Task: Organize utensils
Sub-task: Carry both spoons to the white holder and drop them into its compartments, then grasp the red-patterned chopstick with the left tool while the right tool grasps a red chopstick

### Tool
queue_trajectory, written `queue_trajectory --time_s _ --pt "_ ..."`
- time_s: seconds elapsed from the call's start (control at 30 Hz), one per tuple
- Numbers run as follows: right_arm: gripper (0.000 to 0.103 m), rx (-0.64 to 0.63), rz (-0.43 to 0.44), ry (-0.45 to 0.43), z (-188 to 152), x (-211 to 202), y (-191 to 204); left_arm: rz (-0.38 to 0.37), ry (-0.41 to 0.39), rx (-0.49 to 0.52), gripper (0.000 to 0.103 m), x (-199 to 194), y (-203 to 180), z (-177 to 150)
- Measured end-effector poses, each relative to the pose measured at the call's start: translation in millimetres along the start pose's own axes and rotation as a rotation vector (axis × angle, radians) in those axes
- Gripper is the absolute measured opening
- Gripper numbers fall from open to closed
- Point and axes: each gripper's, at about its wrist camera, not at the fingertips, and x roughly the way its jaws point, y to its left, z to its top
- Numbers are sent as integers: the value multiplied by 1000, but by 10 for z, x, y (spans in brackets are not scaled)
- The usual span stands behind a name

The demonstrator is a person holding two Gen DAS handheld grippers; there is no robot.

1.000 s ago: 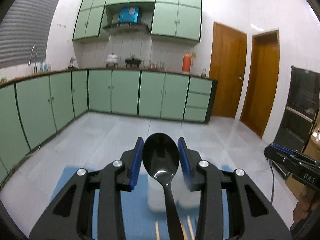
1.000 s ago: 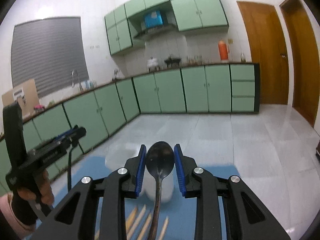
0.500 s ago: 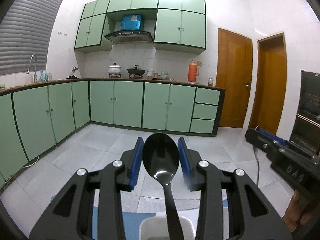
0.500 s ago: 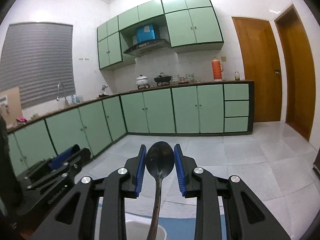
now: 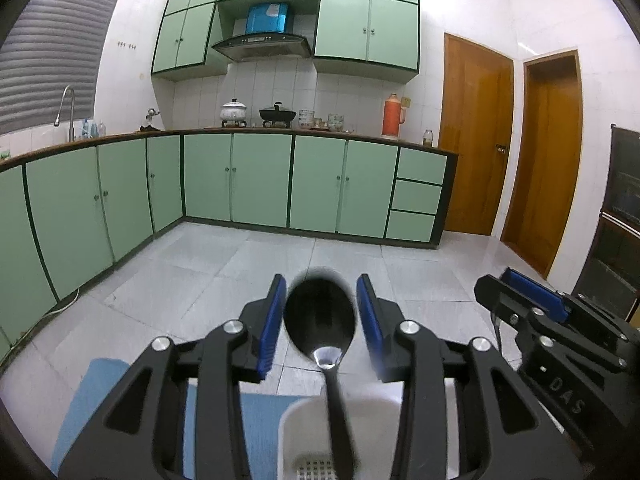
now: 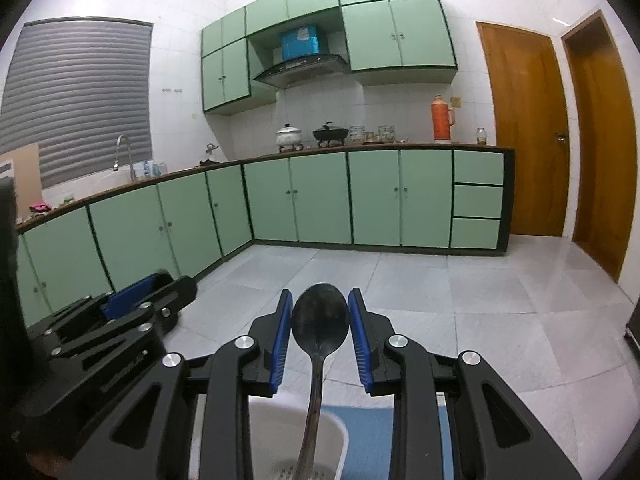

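In the left wrist view a black spoon (image 5: 320,320) stands bowl-up between the blue pads of my left gripper (image 5: 320,320); the pads now stand apart from the bowl, and the handle drops into a white utensil holder (image 5: 372,432) below. In the right wrist view my right gripper (image 6: 319,328) is shut on a dark metal spoon (image 6: 319,326), bowl up, its handle reaching down into the white holder (image 6: 264,436). Each gripper shows in the other's view: the right one (image 5: 532,300) and the left one (image 6: 136,296).
A blue mat (image 5: 256,428) lies under the holder on the table. Beyond are a tiled floor, green base cabinets (image 5: 260,180) and two wooden doors (image 5: 476,136). A dark oven unit (image 5: 620,224) stands at the right.
Both grippers tilted up from the table toward the room, then came down over the white holder. The left gripper's pads opened away from the black spoon.
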Motion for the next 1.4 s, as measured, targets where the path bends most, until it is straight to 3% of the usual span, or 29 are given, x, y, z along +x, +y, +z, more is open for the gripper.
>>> queue_trajectory --time_s 0.33,0.63,1.0,1.07,1.1,1.13,1.4 --pt "50 117 8 6 -132 -619 -243 -2 -1 2 65 -577 120 -131" --pt "58 167 -54 169 -876 -1352 -370 7 143 -5 81 -1275 218 -703" --pt "60 118 -33 433 -1877 -2214 49 17 377 81 86 -1936 324 -1537" --pt "66 123 -24 473 -1984 -2327 95 15 417 62 89 -2018 366 -1650" --pt "75 121 -21 491 -2034 -2382 126 16 426 62 90 -2052 379 -1697" --pt "81 119 -21 501 -2064 -2420 137 26 439 67 90 -2090 397 -1750" --pt "82 99 -25 526 -2158 -2566 206 33 498 92 91 -2288 412 -1988"
